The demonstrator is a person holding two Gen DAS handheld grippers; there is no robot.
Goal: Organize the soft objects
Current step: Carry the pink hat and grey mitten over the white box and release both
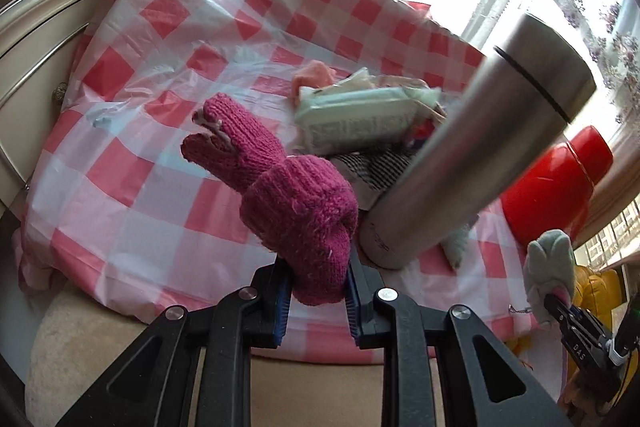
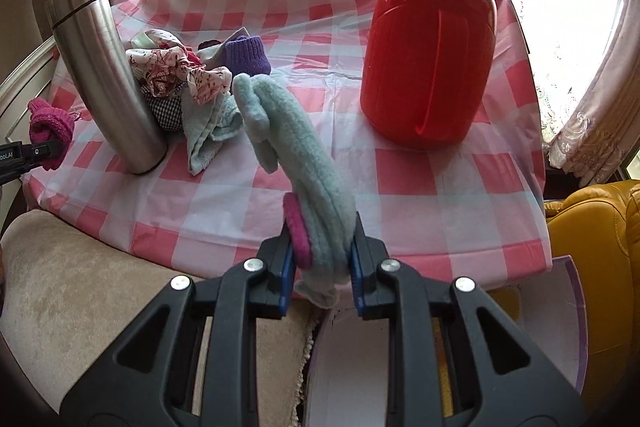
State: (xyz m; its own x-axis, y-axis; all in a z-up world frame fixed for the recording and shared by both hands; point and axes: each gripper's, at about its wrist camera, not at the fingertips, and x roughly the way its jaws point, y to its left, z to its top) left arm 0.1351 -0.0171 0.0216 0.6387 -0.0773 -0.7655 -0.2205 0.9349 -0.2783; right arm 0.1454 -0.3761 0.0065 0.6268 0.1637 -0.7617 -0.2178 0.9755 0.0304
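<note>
My left gripper (image 1: 318, 301) is shut on a magenta knitted glove (image 1: 296, 203), held in the air above the near edge of the table; its fingers point up and away. My right gripper (image 2: 323, 269) is shut on a pale green fleece glove (image 2: 296, 155) with a pink cuff, which stands upright over the table's front edge. Each gripper shows in the other's view: the pale green glove (image 1: 550, 263) at the right edge, the magenta glove (image 2: 50, 129) at the left edge. A pile of soft cloths (image 2: 192, 87), with a purple knit piece (image 2: 246, 57), lies behind.
A red-and-white checked tablecloth (image 2: 400, 183) covers the table. A steel flask (image 2: 102, 67) stands beside the pile and a red thermos (image 2: 434, 39) at the right. A wrapped tissue pack (image 1: 360, 115) lies on the pile. An open white box (image 2: 352, 359) sits below, a yellow seat (image 2: 596, 247) to the right.
</note>
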